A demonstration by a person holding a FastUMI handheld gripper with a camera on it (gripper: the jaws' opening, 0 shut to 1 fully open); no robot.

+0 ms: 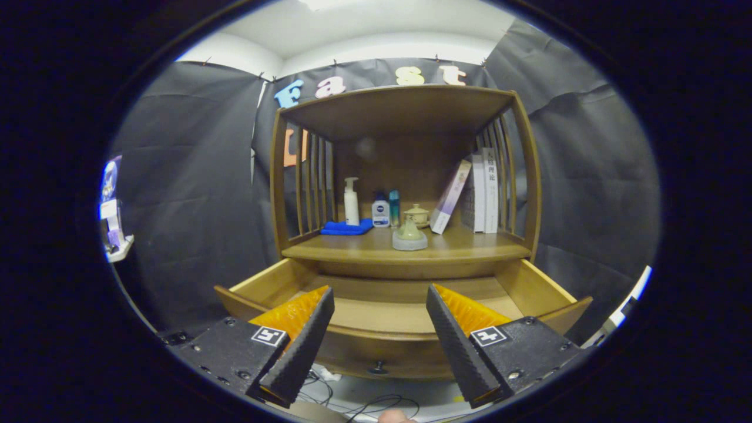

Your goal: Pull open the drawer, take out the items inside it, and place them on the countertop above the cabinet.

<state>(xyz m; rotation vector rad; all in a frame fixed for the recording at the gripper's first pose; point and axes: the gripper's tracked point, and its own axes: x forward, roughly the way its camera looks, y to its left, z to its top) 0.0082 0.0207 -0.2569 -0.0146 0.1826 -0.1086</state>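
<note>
A wooden cabinet stands ahead with its drawer (546, 288) pulled out toward me; the part of the drawer's floor that shows between the fingers is bare wood. The drawer's small dark knob (378, 369) sits on its front, low between my fingers. My gripper (380, 302) is open, held in front of and slightly above the drawer front, with nothing between its fingers. On the countertop (364, 249) above the drawer rest a blue cloth (346, 228), a white pump bottle (351, 201), two small bottles (386, 210), a lidded pot (416, 215) and a pale green round piece (409, 235).
Books (479, 191) lean at the right of the countertop, under a shelf roof (399, 103) carried by slatted sides. Cables (352, 402) lie on the floor below the drawer. A small stand with a device (113, 217) is off to the left.
</note>
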